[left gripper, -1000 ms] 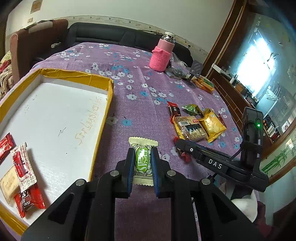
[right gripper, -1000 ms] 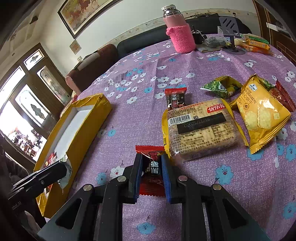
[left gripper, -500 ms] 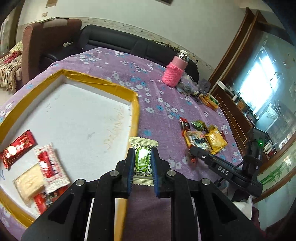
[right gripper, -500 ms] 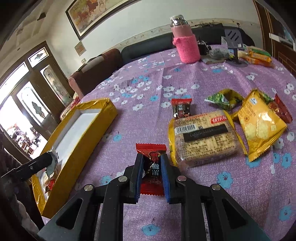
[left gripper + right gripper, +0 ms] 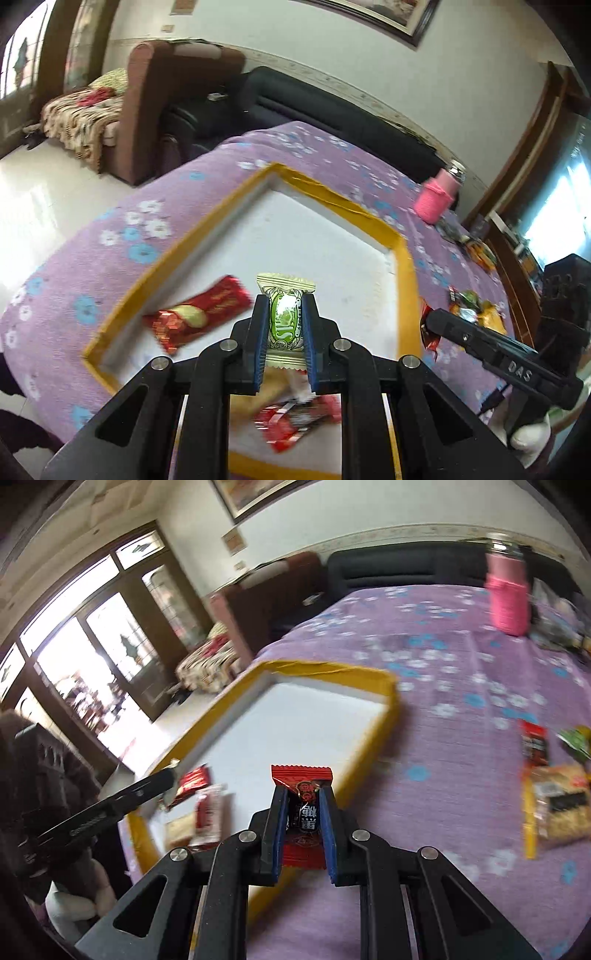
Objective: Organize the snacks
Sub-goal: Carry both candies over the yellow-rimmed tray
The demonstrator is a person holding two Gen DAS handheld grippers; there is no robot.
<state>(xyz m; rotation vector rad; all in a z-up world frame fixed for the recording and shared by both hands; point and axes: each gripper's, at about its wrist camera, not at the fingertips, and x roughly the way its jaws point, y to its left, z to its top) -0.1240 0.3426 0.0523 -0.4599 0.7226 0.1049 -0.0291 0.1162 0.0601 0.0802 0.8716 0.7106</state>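
Observation:
My left gripper [image 5: 284, 325] is shut on a green and cream candy [image 5: 285, 314] and holds it above the white floor of the yellow-rimmed box [image 5: 404, 273]. Red snack packets [image 5: 199, 319] lie in the box below it. My right gripper [image 5: 303, 812] is shut on a red candy packet [image 5: 301, 781] and holds it over the box's right rim [image 5: 373, 738]. The right gripper also shows at the right of the left wrist view [image 5: 428, 325], and the left gripper at the left of the right wrist view [image 5: 173, 771].
Loose snacks lie on the purple flowered cloth: a cracker pack [image 5: 561, 805], a small dark red packet [image 5: 533, 744] and a green packet [image 5: 576, 738]. A pink-sleeved flask [image 5: 506, 590] stands at the back. A sofa and an armchair [image 5: 155, 110] stand beyond the table.
Both grippers have swung left with their candies. The left one now hangs over the box interior; the right one has left the snack pile and reached the box's rim.

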